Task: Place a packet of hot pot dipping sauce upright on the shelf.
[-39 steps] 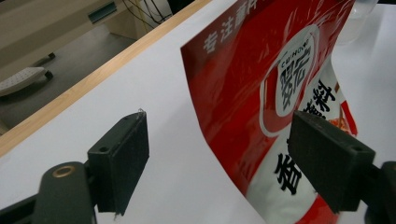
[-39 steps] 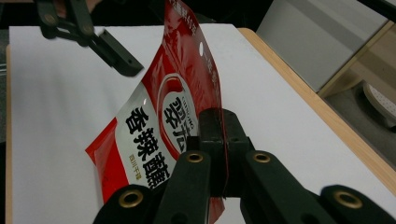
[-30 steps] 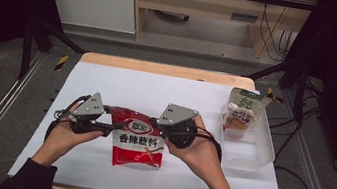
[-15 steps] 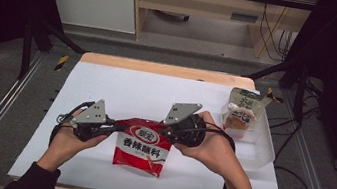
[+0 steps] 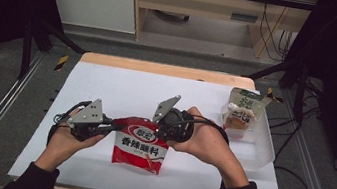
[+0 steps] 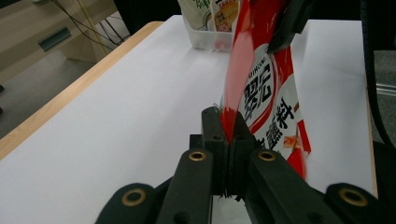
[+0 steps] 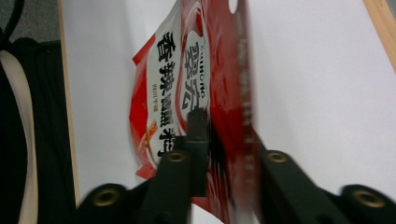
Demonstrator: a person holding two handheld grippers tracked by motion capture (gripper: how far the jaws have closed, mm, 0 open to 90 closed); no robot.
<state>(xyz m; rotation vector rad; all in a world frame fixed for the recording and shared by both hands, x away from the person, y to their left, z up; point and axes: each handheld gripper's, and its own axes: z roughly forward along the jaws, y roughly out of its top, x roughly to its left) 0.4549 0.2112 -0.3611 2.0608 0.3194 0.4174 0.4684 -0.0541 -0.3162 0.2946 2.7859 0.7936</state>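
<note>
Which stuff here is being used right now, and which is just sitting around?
In use:
- red packet, pinched at its top edge
- left gripper, shut on it
- right gripper, shut on it

Just sitting there:
- clear plastic tub at the table's right side
- two cartons standing in the tub
- white table

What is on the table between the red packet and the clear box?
Nothing: in the high view, bare white table separates the red packet from the clear box.

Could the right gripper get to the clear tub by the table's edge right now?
Probably not freely: the right gripper is clamped on the red bag, which the left gripper also grips. The bare table toward the clear tub looks unobstructed.
</note>
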